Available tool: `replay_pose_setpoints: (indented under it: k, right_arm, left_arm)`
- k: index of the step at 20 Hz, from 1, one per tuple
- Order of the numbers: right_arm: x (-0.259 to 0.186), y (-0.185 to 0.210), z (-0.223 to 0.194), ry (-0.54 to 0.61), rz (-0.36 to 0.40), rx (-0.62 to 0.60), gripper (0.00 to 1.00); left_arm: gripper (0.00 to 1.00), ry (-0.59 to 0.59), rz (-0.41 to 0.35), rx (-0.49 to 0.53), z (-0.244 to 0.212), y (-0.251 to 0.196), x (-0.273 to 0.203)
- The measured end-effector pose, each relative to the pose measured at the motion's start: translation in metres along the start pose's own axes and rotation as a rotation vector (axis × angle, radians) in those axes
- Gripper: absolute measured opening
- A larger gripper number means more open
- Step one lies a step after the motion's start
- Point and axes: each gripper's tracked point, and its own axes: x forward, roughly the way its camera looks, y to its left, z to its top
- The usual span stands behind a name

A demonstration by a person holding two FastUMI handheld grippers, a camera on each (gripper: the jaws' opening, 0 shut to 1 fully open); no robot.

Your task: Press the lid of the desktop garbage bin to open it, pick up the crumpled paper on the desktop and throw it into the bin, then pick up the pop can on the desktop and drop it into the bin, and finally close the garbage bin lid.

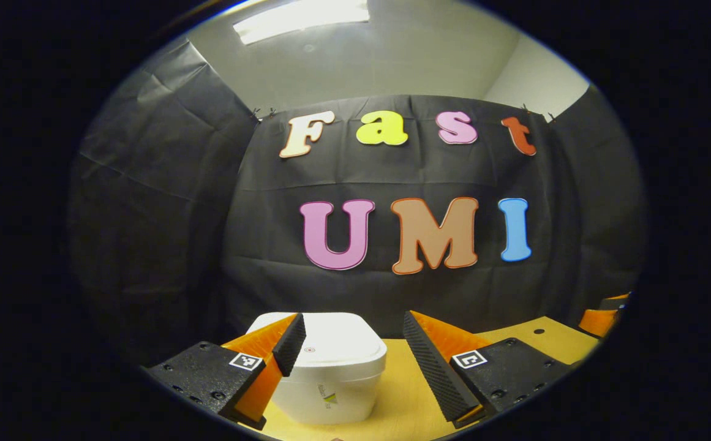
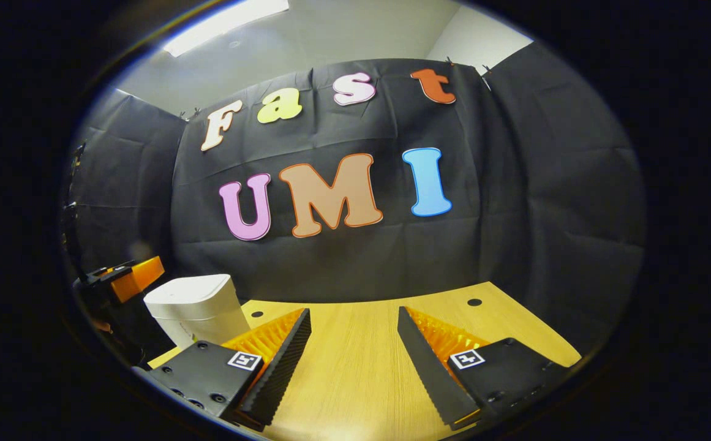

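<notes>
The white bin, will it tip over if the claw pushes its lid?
Probably not: the white bin looks squat and sits flat on the wooden desk. Its smooth plastic may slide a little. The left claw is open in front of it.

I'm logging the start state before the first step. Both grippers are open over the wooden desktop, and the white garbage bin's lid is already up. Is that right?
One thing is off: the white garbage bin has its lid down, flat on top, as the left gripper view shows. The rest holds: the left gripper and right gripper are both open over the wooden desktop.
</notes>
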Motion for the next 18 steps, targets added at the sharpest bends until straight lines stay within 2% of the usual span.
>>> replay_pose_setpoints:
  k: [2,5,12,14,16,17,18]
  right_arm:
    - [-0.005,0.0,0.0,-0.002,0.007,0.002,0.95]
    - [-0.012,0.001,0.005,-0.016,0.016,0.013,0.96]
    - [-0.031,-0.004,0.014,-0.058,0.001,0.024,0.95]
    - [-0.036,-0.005,0.016,-0.067,-0.005,0.029,0.95]
    - [-0.04,-0.005,0.016,-0.072,-0.009,0.031,0.95]
    - [-0.043,-0.004,0.015,-0.07,-0.011,0.03,0.95]
    - [-0.045,-0.004,0.014,-0.068,-0.012,0.03,0.95]
  left_arm:
    - [0.96,0.002,-0.023,-0.025,0.001,-0.008,-0.006]
    - [0.96,0.006,-0.018,-0.048,0.002,-0.006,-0.01]
    - [0.96,0.026,-0.028,-0.098,0.0,-0.014,-0.025]
    - [0.99,0.031,-0.039,-0.102,0.0,-0.018,-0.028]
    - [0.96,0.033,-0.045,-0.103,0.001,-0.018,-0.028]
    - [0.99,0.035,-0.047,-0.104,0.0,-0.018,-0.029]
    - [0.96,0.037,-0.048,-0.107,0.0,-0.018,-0.031]
